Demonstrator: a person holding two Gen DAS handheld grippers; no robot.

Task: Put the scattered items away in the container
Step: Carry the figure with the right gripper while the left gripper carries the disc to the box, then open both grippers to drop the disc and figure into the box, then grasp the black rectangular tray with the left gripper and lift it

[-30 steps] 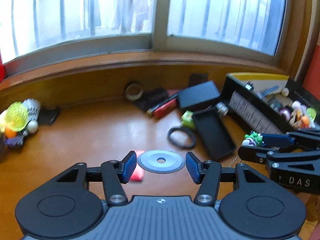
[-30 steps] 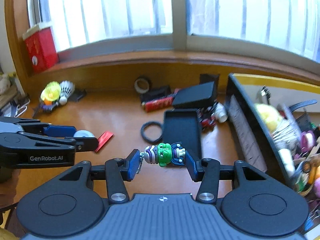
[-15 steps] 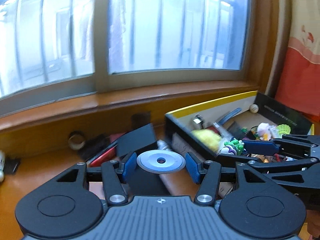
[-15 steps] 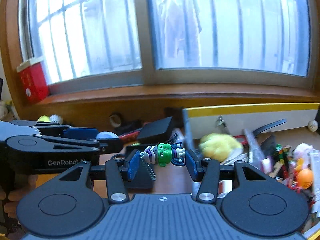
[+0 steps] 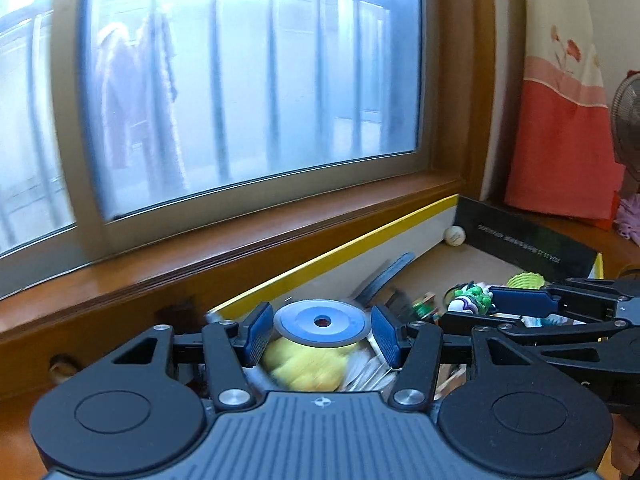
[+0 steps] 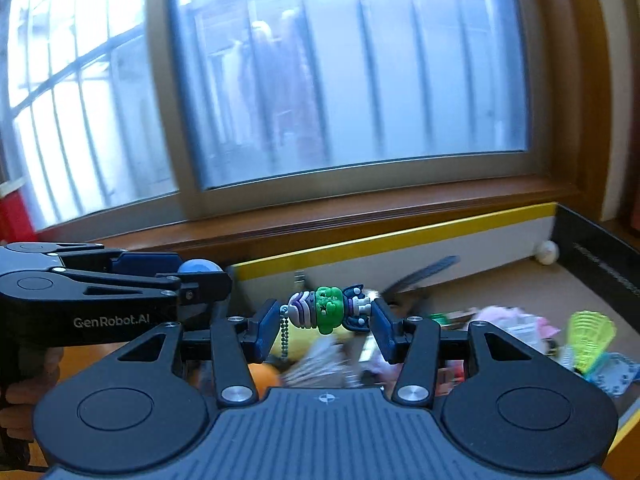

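Grippers side by side over the box, 2 loads in the air! The left gripper (image 5: 322,330) is clamped on a flat silver disc (image 5: 322,322), pads pressing its rim from both sides, dead centre of the left view. The right gripper (image 6: 326,318) pinches a little green keychain figure (image 6: 326,308) end to end, centre of the right view, with its bead chain (image 6: 285,336) dangling at the left pad.

Below both, filling the lower right of each frame, sits the container (image 5: 340,254), a big open box with a yellow-edged wall, already crowded: something yellow and blurred (image 5: 304,366) under the disc, a white ball (image 5: 455,236) in the far corner, a neon yellow shuttlecock (image 6: 592,336) at the right.

Handling call: the disc looks rigid, thin and smooth, so the rim grip could slip or tip if jolted; it should land flat without harm. The figure looks light, hard and knobbly, gripped only at its tips, so it may swivel. Its loose chain could snag a pad on release. Both look fit to drop.
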